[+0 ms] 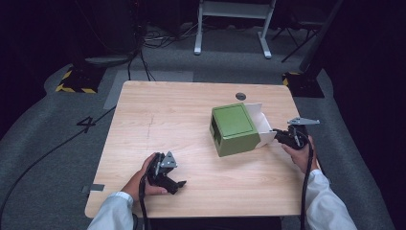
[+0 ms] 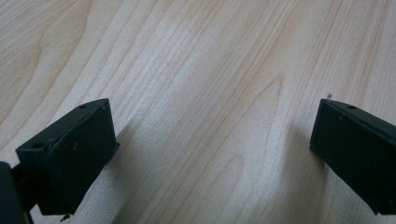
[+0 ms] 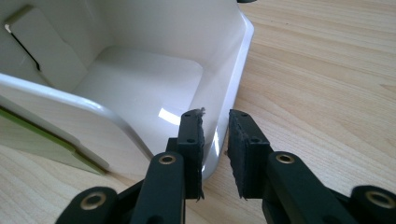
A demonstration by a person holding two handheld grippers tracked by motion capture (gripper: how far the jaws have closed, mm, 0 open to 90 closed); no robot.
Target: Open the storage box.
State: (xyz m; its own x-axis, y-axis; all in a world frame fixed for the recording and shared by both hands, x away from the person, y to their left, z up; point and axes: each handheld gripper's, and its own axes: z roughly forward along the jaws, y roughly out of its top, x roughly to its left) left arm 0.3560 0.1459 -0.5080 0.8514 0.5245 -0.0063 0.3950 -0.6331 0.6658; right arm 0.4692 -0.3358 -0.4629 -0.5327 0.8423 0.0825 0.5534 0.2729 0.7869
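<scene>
The green box (image 1: 234, 129) is lying on its side on the table (image 1: 191, 110), right of centre, with its white flap (image 1: 262, 125) swung open toward your right gripper (image 1: 282, 136). In the right gripper view that flap (image 3: 140, 88) is showing its glossy inner face and rounded rim, and your right gripper (image 3: 215, 140) is straddling the rim's near corner — one jaw inside the flap, one outside on the wood. The jaws are drawn nearly together, and the thin wall appears to be caught between them, though a sliver of gap on the outer side leaves it uncertain whether both pads are pressing; read it as a pinch on the flap's edge. Holding at the corner gives you a lever far from the hinge line, so the flap can probably be swung or folded with little force, and the box's own weight is anchoring it against the pull.

Your left gripper (image 1: 167, 175) is resting well away from the box, near the table's front edge, low over bare wood. In the left gripper view its jaws are standing wide apart with nothing between them (image 2: 212, 154) — parked, it seems, to keep clear of the working side while being ready to steady the box if it slides.
</scene>
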